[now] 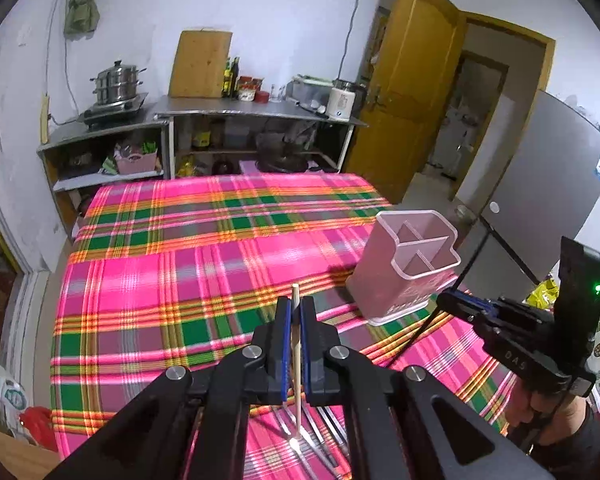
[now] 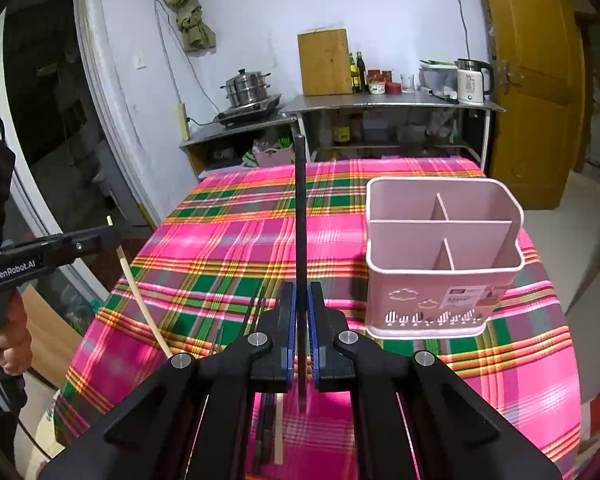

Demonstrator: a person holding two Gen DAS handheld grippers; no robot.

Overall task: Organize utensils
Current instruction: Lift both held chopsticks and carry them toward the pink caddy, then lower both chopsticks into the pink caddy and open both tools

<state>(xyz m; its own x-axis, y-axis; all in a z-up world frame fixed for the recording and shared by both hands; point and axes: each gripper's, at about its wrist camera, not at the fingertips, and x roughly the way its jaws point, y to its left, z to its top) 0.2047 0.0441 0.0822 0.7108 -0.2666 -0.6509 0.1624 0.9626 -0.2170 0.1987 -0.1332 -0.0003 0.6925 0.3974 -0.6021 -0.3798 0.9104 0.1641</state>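
While the left gripper (image 1: 296,312) pinches a pale chopstick (image 1: 297,344) and the right gripper (image 2: 301,300) clamps a dark chopstick (image 2: 300,216), both hang above the table's (image 2: 228,248) near edge; next, I'd say, aim tips into the pink holder (image 2: 440,256) by the right edge.

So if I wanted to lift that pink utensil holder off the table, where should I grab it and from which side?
Probably from above: pinch one upright wall of the pink utensil holder at its open rim, or an inner divider. It stands upright, empty, and looks too wide to span across the body.
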